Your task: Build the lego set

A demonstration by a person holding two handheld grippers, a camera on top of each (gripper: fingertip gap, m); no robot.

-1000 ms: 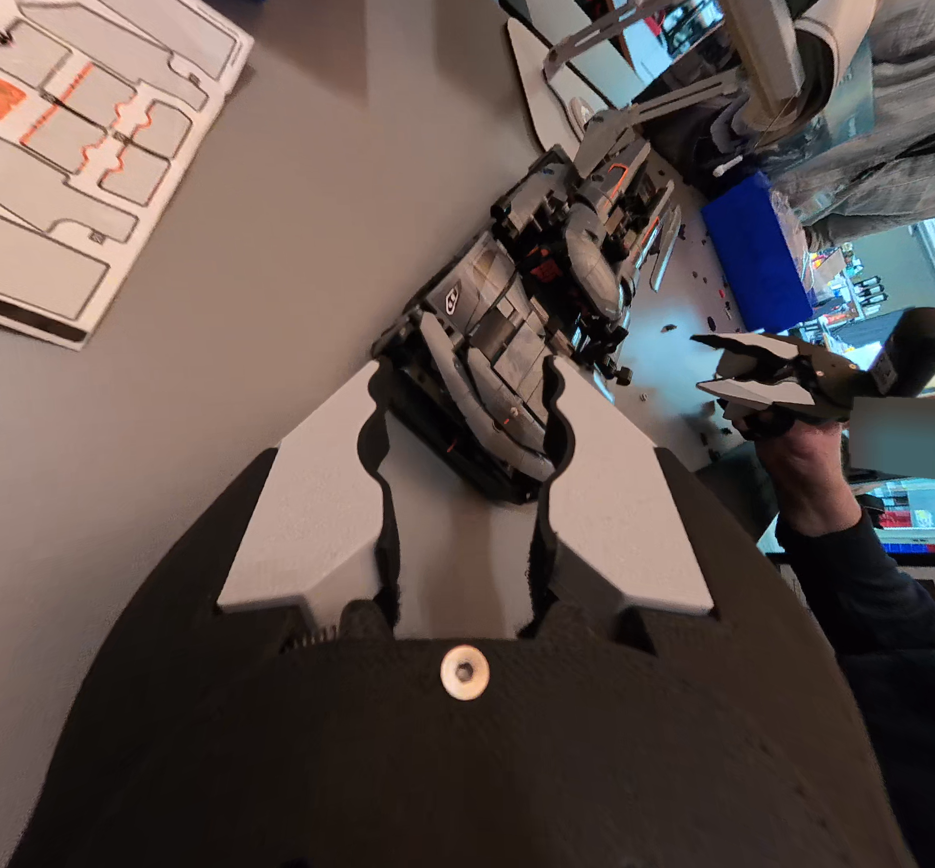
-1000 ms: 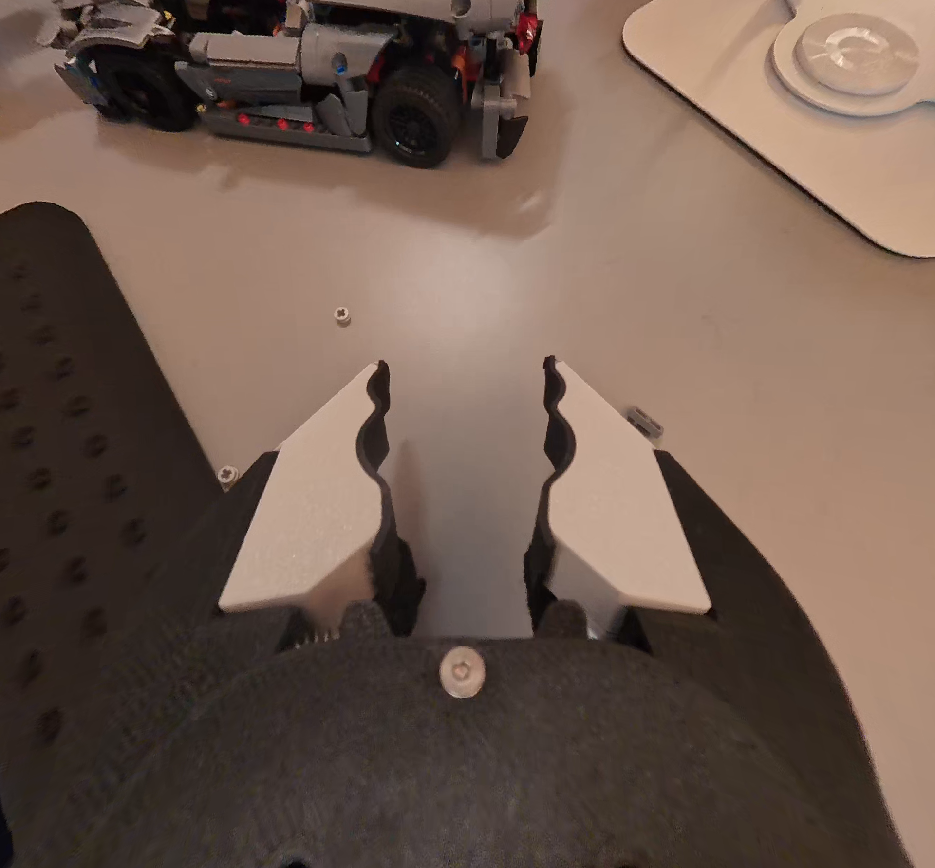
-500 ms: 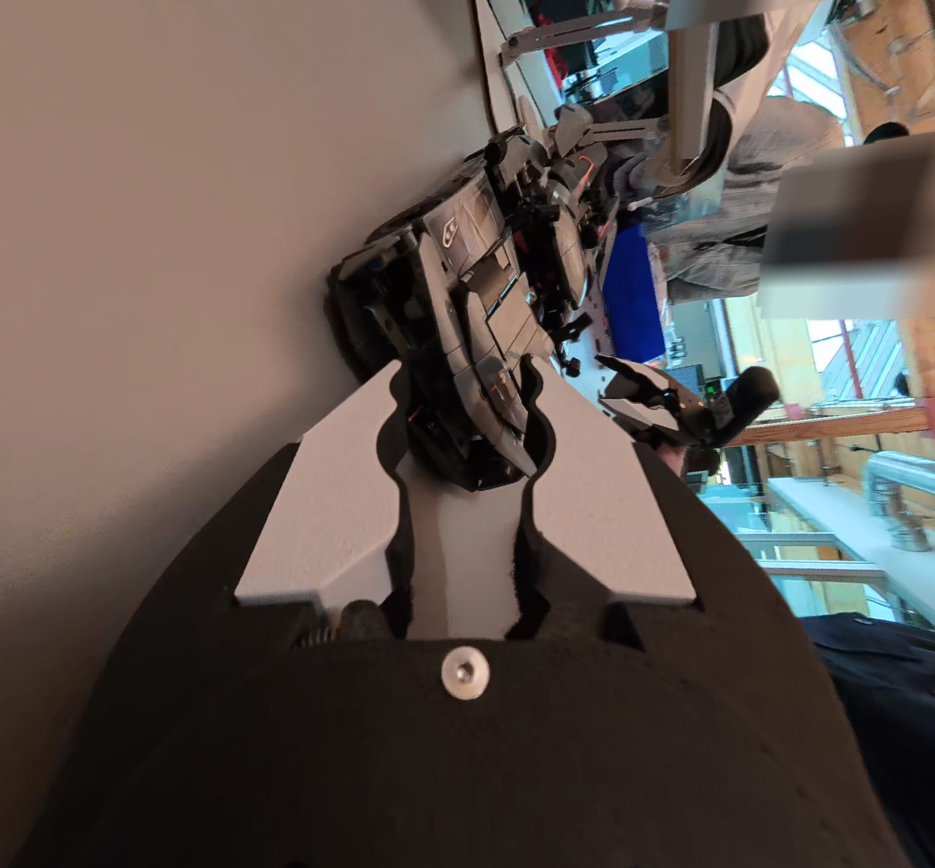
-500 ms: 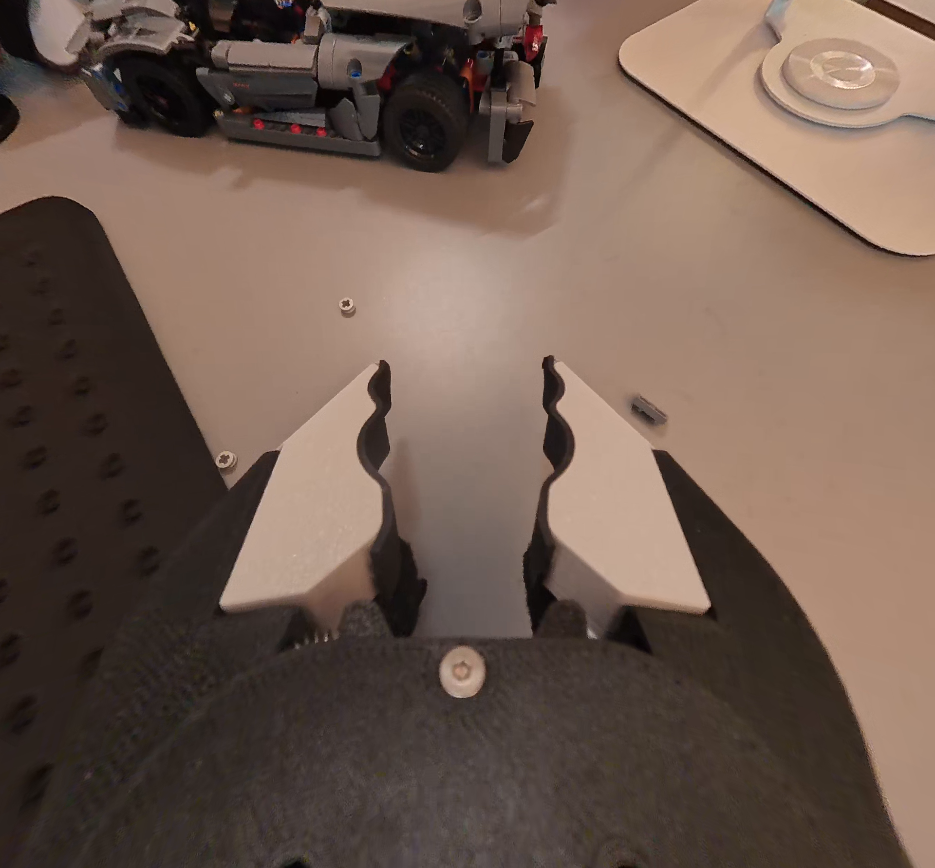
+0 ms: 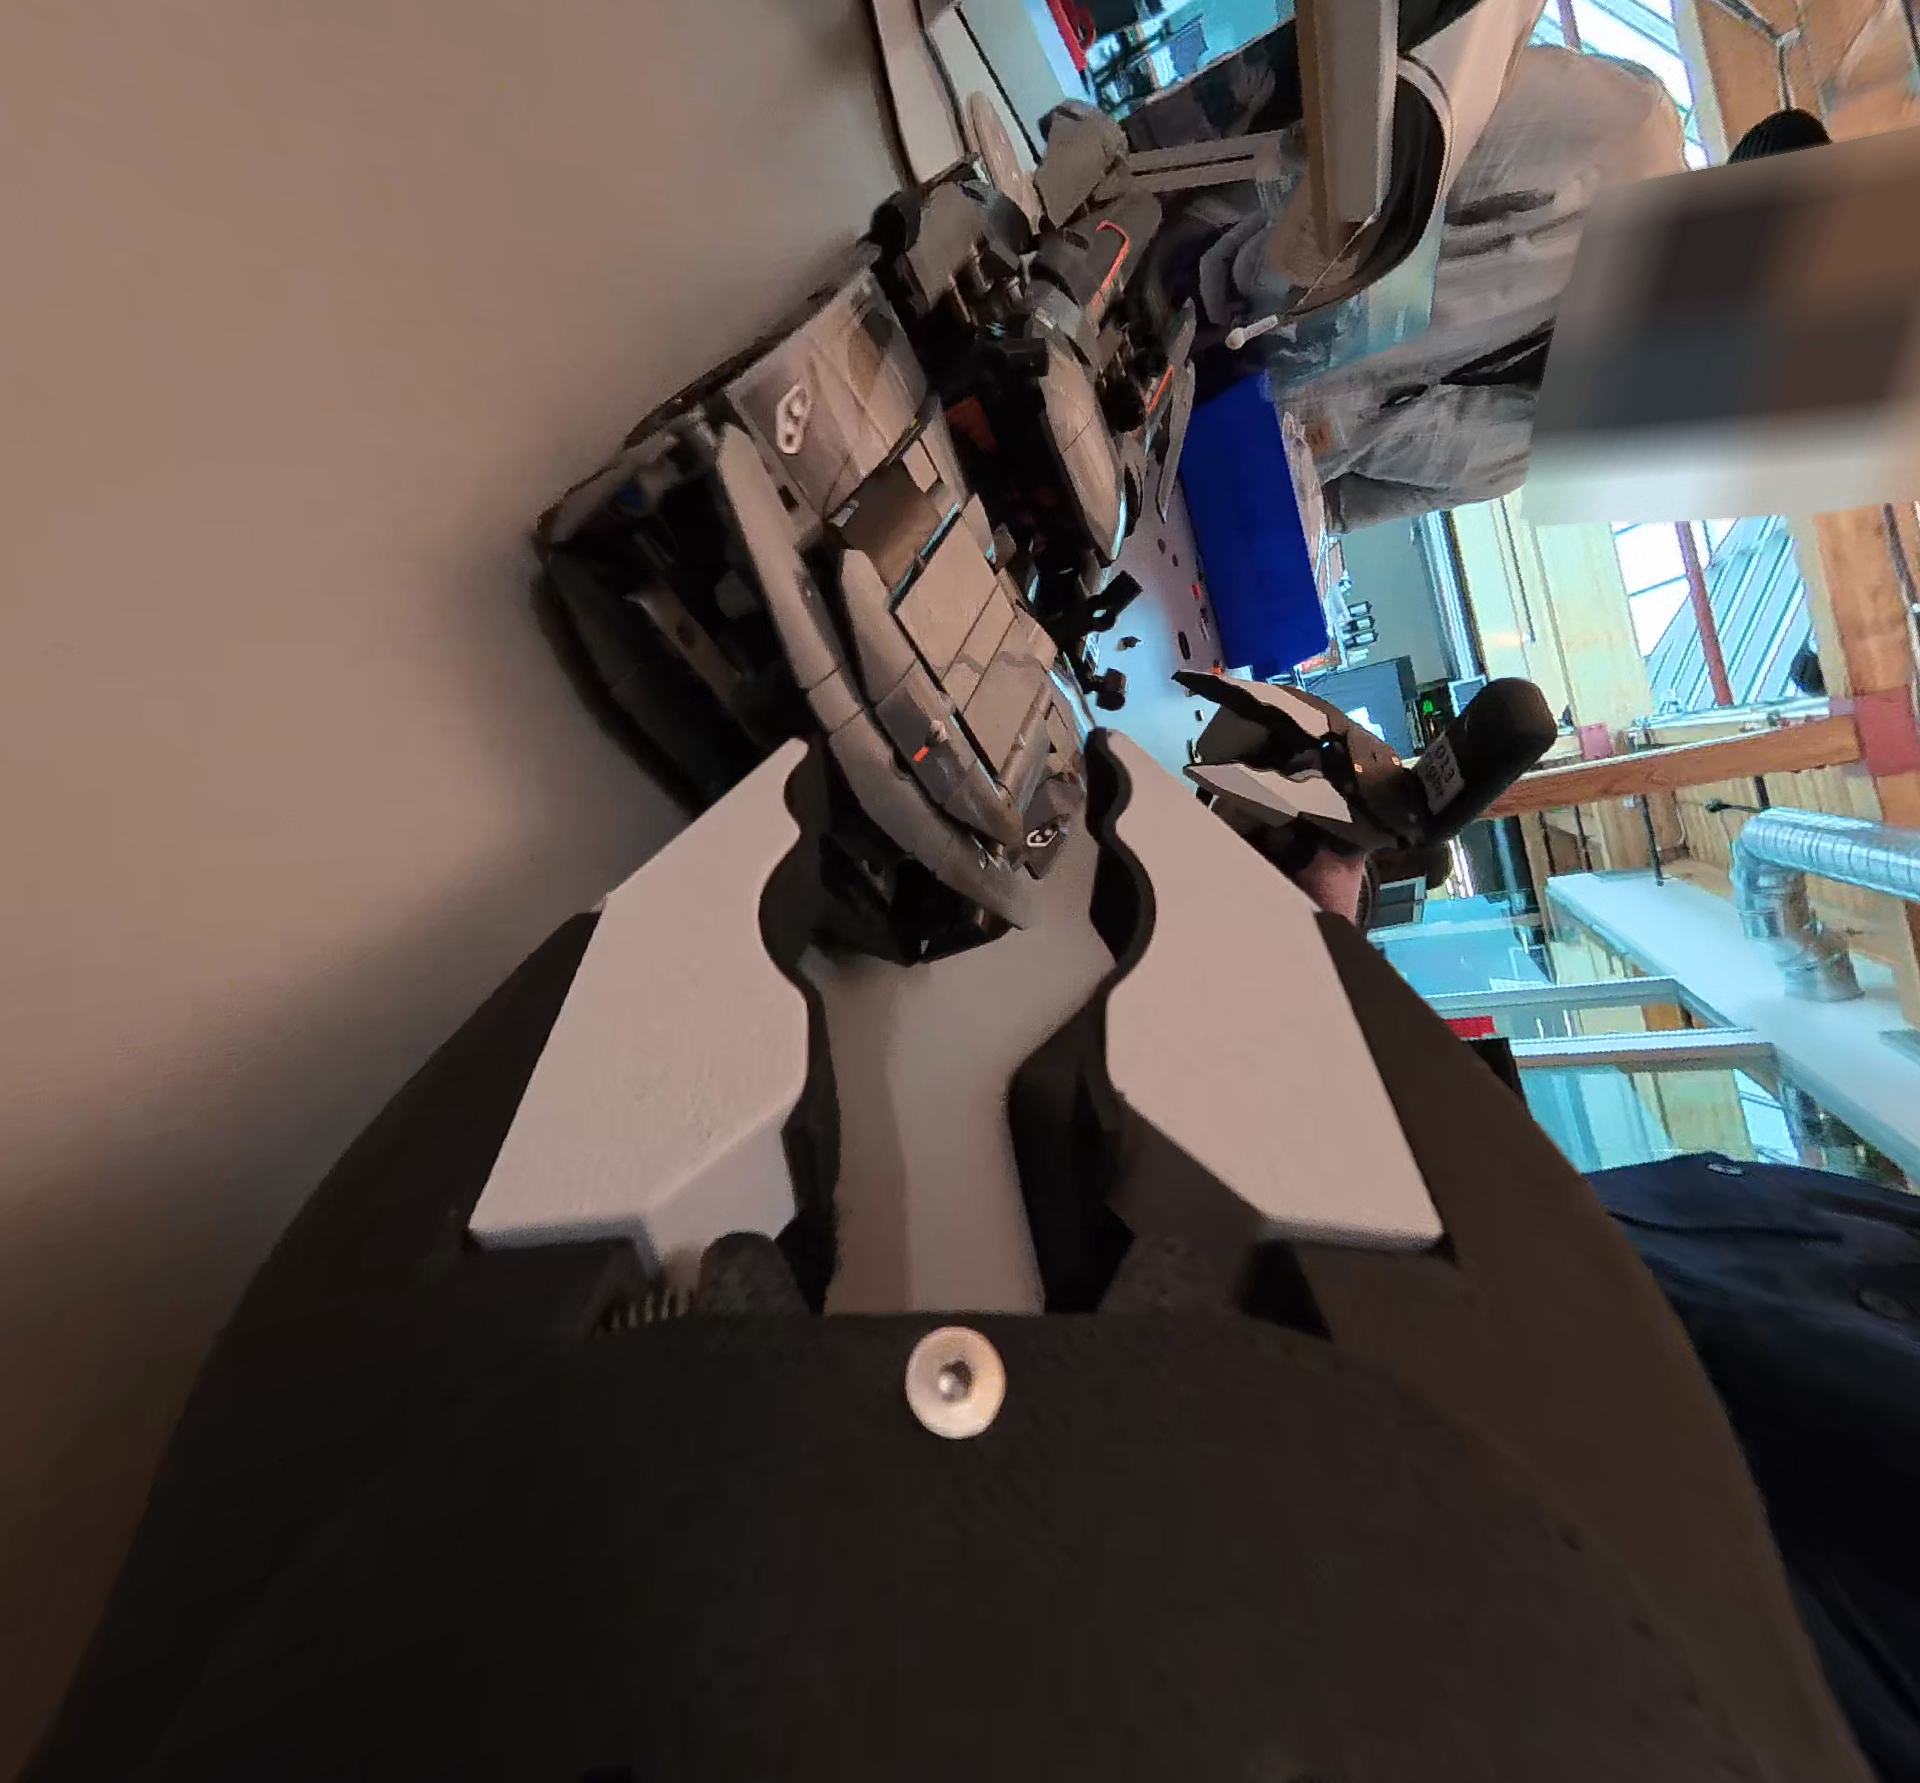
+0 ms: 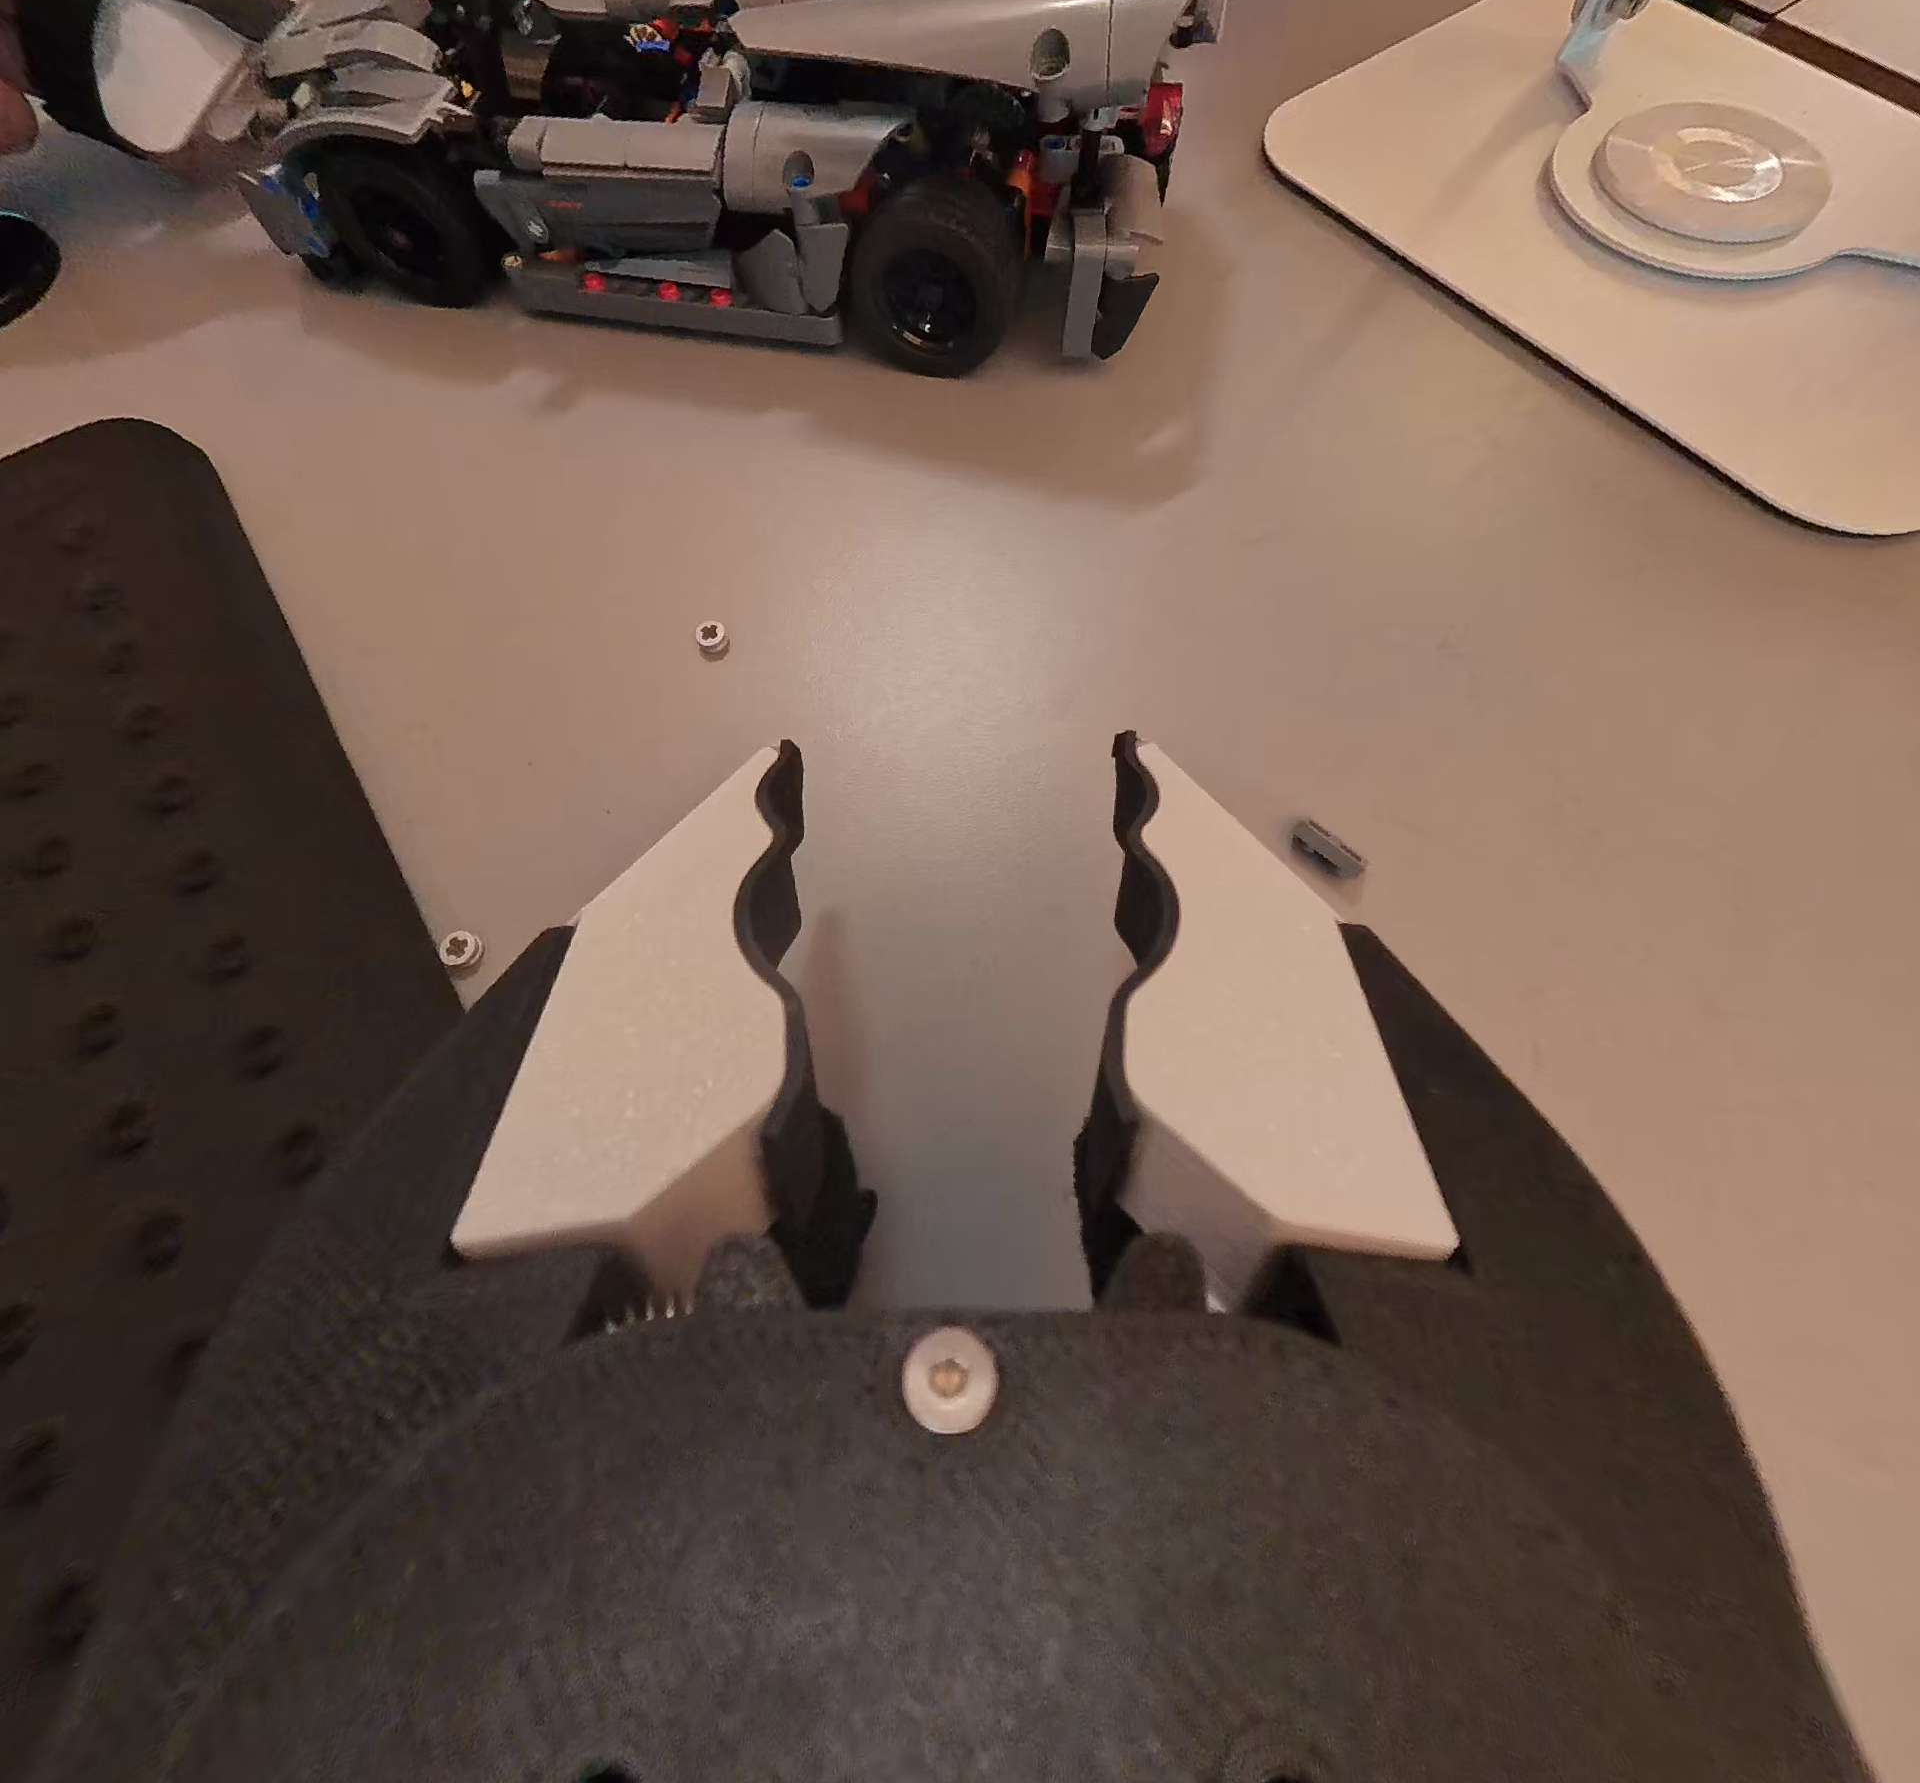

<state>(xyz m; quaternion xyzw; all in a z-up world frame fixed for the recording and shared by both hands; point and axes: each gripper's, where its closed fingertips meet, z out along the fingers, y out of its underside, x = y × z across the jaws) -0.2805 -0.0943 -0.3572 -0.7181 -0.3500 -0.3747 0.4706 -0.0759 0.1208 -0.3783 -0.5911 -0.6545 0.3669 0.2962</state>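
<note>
Two white fingers of the left hand-held gripper (image 5: 945,798) straddle the grey lego car's (image 5: 904,611) nose; contact unclear. From the right wrist, the car stands on black wheels on the surface (image 6: 1299,694), orange trim visible, well ahead of the released right hand-held gripper (image 6: 951,767).

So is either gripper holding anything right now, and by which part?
Right gripper is open and empty. Left gripper has its jaws straddling the lego car at its nose, but whether they actually pinch it cannot be told.

left hand-held gripper (image 5: 940,767) | rolled sideways, closed in on lego car (image 5: 883,580) nose (fingers narrower) | instruction sheet gone from view
</note>
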